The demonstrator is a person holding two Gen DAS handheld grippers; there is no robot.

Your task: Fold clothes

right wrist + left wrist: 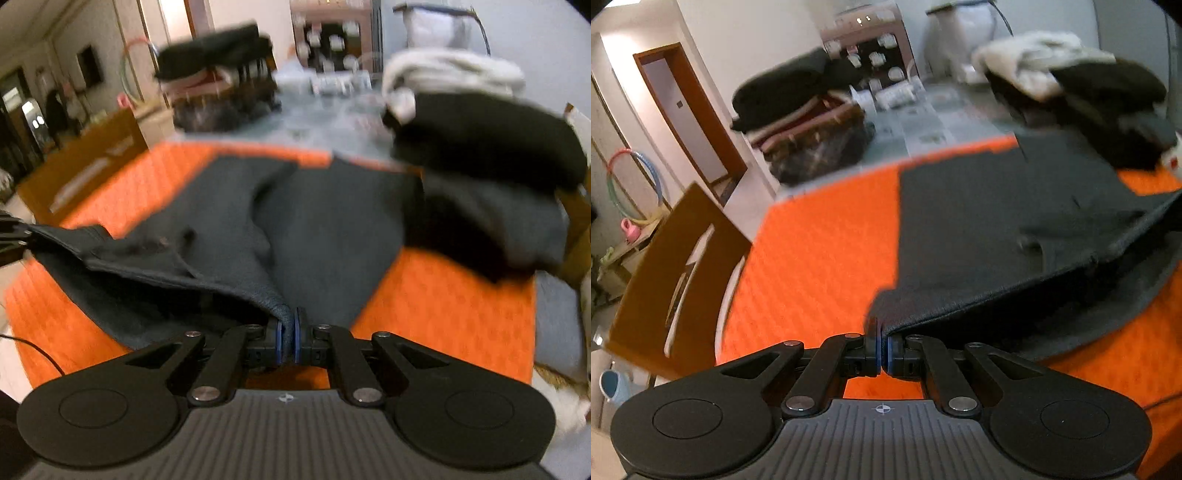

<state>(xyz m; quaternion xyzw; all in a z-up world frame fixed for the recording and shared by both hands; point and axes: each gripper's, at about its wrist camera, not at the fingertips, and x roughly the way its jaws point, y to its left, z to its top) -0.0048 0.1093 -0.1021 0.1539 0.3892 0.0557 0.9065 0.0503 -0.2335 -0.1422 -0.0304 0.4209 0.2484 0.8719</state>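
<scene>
A dark grey garment [982, 229] lies on the orange mat [820, 251]. My left gripper [882, 350] is shut on its near left hem corner and holds that edge lifted off the mat. In the right wrist view the same garment [325, 229] spreads across the orange mat [443, 310]. My right gripper [289, 341] is shut on the near right hem corner. The hem hangs taut between the two grippers. The left gripper's tip shows at the left edge [14, 236].
A pile of unfolded black and white clothes [1082, 96] sits at the back right, partly on the garment [480, 140]. A stack of folded clothes [805, 125] stands at the back left. A wooden chair [676, 280] stands beside the table's left edge.
</scene>
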